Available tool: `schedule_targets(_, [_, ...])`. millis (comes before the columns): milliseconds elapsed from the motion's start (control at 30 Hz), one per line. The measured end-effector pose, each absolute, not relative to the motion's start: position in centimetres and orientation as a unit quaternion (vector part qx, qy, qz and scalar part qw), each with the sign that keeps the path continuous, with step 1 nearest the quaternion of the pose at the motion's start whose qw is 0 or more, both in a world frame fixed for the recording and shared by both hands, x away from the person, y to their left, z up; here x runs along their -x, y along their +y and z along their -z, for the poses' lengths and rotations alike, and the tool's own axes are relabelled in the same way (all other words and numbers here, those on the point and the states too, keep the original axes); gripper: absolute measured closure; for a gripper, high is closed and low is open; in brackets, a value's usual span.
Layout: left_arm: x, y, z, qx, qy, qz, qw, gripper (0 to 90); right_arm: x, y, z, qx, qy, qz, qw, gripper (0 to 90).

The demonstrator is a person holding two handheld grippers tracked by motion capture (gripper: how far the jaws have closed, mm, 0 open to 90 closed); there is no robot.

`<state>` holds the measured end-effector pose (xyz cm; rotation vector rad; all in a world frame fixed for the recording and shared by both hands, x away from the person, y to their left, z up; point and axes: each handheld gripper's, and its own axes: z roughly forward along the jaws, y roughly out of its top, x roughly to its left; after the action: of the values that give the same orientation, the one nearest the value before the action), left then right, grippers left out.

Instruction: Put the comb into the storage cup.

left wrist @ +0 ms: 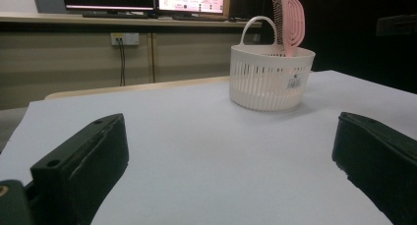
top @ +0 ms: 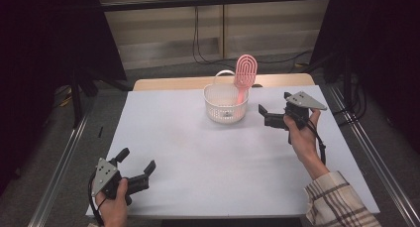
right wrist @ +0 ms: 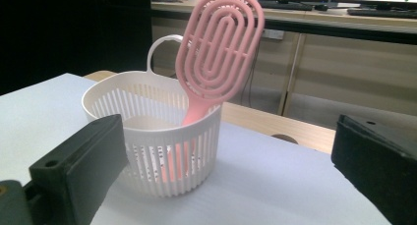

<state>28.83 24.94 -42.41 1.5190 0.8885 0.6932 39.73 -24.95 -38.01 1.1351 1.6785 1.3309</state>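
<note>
High view: hairbrush [top: 244,74] stands head-up in basket [top: 225,104].

In the right gripper view the brush [right wrist: 221,53] has its handle inside the basket [right wrist: 147,151], seen only as a pink blur through the slats; where its end rests cannot be told. The basket's near rim at 7 o'clock is covered by one black jaw. In the left gripper view both jaws are cut by the bottom edge, and the small label on the basket wall is too small to read. In the high view the person's sleeve [top: 337,202] at 5 o'clock and left hand [top: 111,204] at 7 o'clock run off the bottom edge.
</note>
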Motion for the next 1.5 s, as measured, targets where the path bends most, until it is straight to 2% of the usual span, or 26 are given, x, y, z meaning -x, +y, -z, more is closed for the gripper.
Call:
schedule_targets(400, [-28.7, 24.6, 42.2, -0.652, 0.378, -0.302, 0.584, 0.7, -37.0, -25.4, 38.4, -0.433, 0.649, -0.517, 0.354, 0.0])
schedule_targets(500, [-28.7, 24.7, 42.2, -0.649, 0.381, -0.303, 0.585, 0.5, -36.4, -25.7, 38.8, -0.438, 0.647, -0.522, 0.342, 0.0])
schedule_targets(700, [-28.7, 24.8, 42.3, -0.651, 0.385, -0.304, 0.579, 0.6, -35.4, -26.5, 39.2, -0.437, 0.645, -0.519, 0.351, 0.0])
schedule_targets(767, [-28.7, 24.8, 42.3, -0.651, 0.384, -0.304, 0.580, 0.5, -35.2, -26.8, 39.4, -0.449, 0.641, -0.522, 0.339, 0.0])
schedule_targets(1500, [-28.5, 24.5, 42.1, -0.642, 0.389, -0.312, 0.582, 0.6, -29.8, -29.4, 40.4, -0.455, 0.618, -0.520, 0.375, 0.0])
